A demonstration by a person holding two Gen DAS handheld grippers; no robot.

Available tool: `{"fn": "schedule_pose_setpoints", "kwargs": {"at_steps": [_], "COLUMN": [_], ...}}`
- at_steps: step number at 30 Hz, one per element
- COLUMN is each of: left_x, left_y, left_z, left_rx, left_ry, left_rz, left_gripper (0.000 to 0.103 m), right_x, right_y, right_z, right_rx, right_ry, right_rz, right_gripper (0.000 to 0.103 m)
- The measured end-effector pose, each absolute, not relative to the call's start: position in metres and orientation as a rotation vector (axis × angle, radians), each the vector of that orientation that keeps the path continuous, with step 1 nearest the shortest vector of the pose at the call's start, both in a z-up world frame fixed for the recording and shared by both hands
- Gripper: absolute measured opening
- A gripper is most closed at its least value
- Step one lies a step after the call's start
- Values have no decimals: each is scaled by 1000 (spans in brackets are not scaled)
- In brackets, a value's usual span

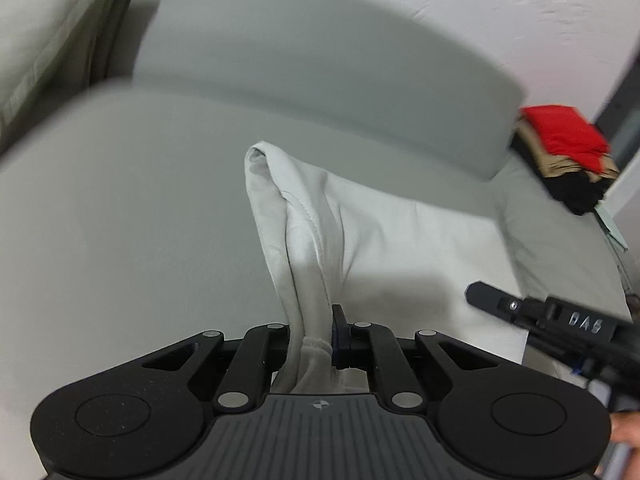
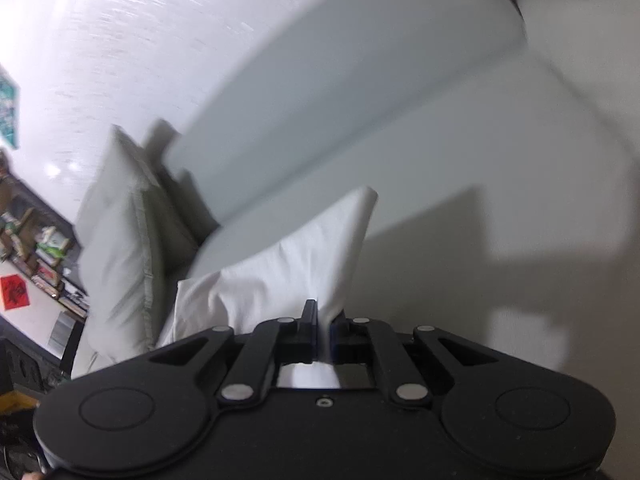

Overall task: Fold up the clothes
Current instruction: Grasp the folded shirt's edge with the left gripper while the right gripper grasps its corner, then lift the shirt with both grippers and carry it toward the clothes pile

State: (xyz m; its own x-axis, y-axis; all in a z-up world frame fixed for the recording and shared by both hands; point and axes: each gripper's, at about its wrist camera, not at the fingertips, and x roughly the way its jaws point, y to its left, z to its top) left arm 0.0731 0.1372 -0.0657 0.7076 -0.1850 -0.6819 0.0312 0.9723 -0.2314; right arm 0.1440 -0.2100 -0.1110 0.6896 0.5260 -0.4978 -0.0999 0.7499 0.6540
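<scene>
A white garment (image 1: 360, 236) lies partly lifted over a grey sofa seat (image 1: 120, 208). My left gripper (image 1: 312, 340) is shut on a bunched, hemmed edge of it, and the cloth rises in a fold away from the jaws. My right gripper (image 2: 324, 328) is shut on another part of the white garment (image 2: 288, 272), which stands up in a peak above the seat (image 2: 460, 168). The right gripper's body also shows in the left wrist view (image 1: 552, 316), at the right, over the garment.
A stack of folded clothes, red on top of tan and black (image 1: 568, 152), sits at the sofa's right end. The grey backrest (image 1: 320, 64) runs behind. A pale cushion (image 2: 120, 248) leans at the sofa's left end. Shelves with clutter (image 2: 36, 248) stand beyond.
</scene>
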Motion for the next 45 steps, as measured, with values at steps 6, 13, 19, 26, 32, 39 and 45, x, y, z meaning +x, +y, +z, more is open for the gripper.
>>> {"fn": "schedule_pose_setpoints", "kwargs": {"at_steps": [6, 13, 19, 26, 32, 39, 45], "left_x": [3, -25, -14, 37, 79, 139, 150], "left_y": [78, -36, -161, -266, -293, -336, -300], "left_z": [17, 69, 74, 37, -3, -41, -59], "left_rx": [-120, -113, -96, -69, -60, -15, 0], "left_ry": [490, 348, 363, 500, 637, 739, 788], "left_rz": [-210, -461, -668, -729, -725, -662, -552], "left_gripper": [9, 9, 10, 10, 9, 21, 27], "right_x": [61, -37, -88, -83, -52, 15, 24], "right_y": [-252, -346, -434, -512, -553, -588, -608], "right_z": [-28, 55, 75, 34, -18, -52, -82], "right_rx": [615, 610, 601, 671, 728, 723, 738], "right_ry": [495, 245, 163, 203, 321, 401, 481], "right_rz": [417, 299, 89, -97, -152, -239, -356], "right_gripper": [5, 5, 5, 5, 5, 5, 39]}}
